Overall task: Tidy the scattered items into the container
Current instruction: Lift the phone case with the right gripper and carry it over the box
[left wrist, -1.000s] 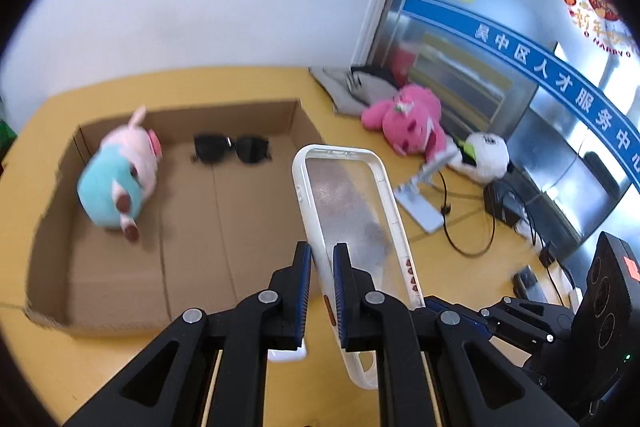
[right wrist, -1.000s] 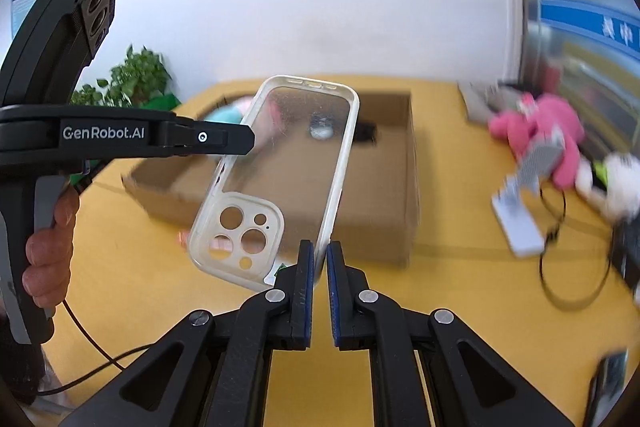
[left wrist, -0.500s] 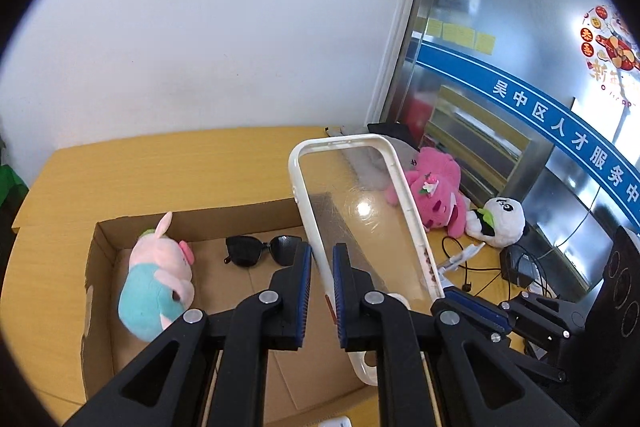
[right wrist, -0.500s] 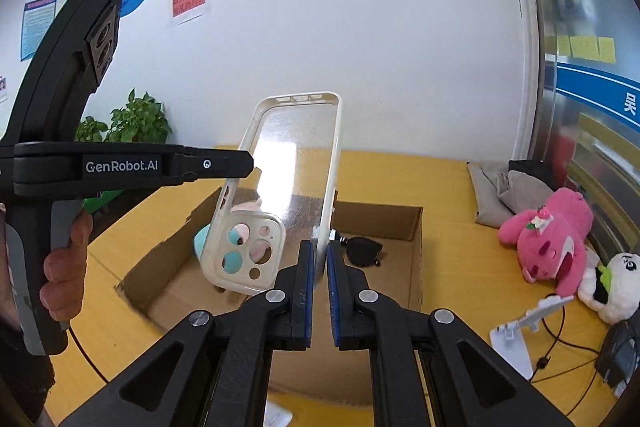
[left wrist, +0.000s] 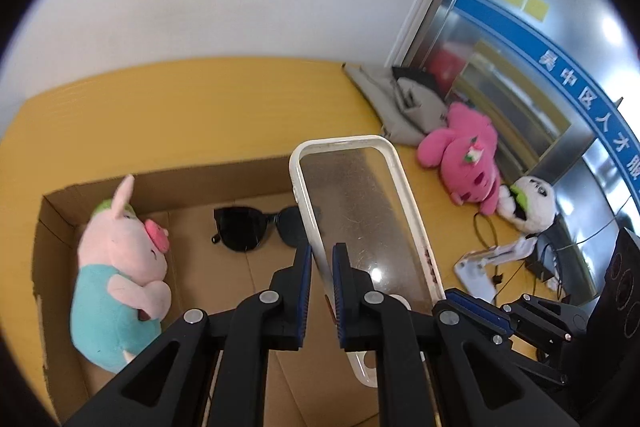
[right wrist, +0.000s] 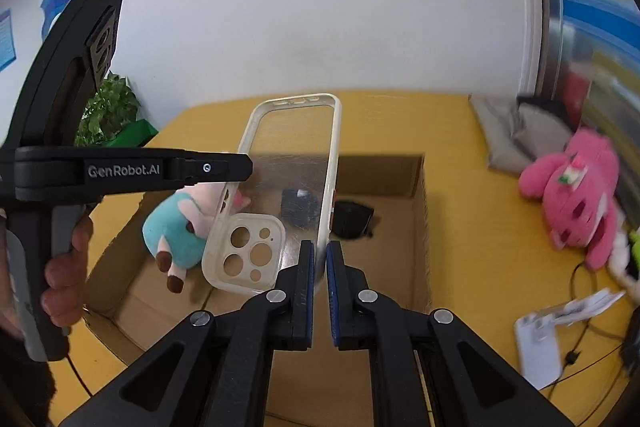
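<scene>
The left gripper (left wrist: 320,267) points forward and down, and its two black jaws are pinched tight on the left edge of a phone case (left wrist: 360,211). The right gripper (right wrist: 318,263) tips down the same way, and its jaws squeeze the right edge of that case. In the right wrist view, a hand (right wrist: 64,267) wraps its fingers (right wrist: 60,301) around the left gripper's black handle.
</scene>
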Available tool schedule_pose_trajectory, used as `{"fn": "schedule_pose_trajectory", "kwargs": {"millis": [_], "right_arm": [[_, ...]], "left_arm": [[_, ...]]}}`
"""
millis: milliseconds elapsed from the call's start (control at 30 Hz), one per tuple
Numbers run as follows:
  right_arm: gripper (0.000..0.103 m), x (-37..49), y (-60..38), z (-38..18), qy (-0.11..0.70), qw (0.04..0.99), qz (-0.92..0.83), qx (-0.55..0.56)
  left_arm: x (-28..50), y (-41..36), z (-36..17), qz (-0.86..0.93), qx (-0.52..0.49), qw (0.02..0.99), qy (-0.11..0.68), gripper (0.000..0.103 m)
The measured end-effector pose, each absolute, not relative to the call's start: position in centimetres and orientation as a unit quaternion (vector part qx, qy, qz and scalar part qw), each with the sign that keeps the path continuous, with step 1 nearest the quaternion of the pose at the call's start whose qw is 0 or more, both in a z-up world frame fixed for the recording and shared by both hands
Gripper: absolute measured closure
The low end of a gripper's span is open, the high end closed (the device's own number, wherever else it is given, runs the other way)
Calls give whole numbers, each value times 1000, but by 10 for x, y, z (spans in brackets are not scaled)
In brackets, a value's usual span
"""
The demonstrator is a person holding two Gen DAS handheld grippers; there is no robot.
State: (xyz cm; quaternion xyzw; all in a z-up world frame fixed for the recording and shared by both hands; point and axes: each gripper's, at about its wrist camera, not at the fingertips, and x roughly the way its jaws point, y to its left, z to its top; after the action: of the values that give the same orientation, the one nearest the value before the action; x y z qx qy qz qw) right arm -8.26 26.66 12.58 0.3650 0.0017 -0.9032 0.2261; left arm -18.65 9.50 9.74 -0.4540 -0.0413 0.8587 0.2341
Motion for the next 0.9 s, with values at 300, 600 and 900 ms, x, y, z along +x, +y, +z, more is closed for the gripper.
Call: {"fn": "schedule_pose_trajectory", "kwargs": {"millis": [300,600,900], "right_arm": [[97,-120,265,55,13,190,-861,471],[97,-137,261,12,53,160,-827,537],[96,-136,252,2,86,142,-814,556]], "left_arm": [[-222,112,19,809,-536,236,-42,93],[-240,122,-29,779,-584,226,-31,93],[-244,120,-41,770,-597,221,-43,94]]}}
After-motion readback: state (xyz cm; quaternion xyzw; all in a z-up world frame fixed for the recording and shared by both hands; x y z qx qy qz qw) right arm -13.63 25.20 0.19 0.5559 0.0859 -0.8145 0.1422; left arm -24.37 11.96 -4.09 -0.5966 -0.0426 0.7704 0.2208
